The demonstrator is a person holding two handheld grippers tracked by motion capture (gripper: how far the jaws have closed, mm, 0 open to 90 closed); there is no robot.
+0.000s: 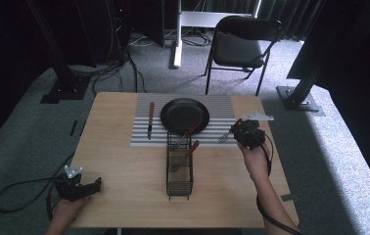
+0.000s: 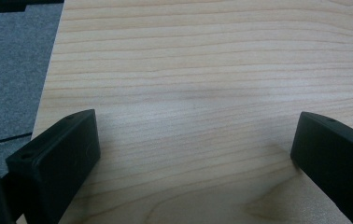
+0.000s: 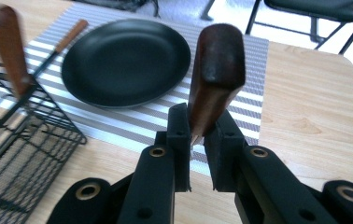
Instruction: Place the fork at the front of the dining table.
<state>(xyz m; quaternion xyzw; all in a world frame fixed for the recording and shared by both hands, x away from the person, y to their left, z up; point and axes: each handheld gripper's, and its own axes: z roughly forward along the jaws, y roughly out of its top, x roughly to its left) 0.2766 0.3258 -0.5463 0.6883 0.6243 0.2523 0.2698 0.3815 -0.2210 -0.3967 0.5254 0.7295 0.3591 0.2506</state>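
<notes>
From above, the right gripper (image 1: 238, 133) clamps a wooden-handled fork (image 1: 225, 136) over the striped mat (image 1: 144, 138), right of the black plate (image 1: 184, 115) and wire basket (image 1: 179, 171). The left gripper (image 2: 193, 154) rests spread apart on bare wooden table (image 2: 202, 70), grey carpet beyond. In the right gripper view, the fork's brown handle (image 3: 215, 74) stands pinched between the jaws.

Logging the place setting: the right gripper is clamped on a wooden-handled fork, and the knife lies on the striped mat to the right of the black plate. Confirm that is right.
One detail is wrong. The knife lies on the striped mat to the left of the black plate, not the right, as the high view shows. The right gripper is indeed clamped on a wooden-handled fork.
</notes>
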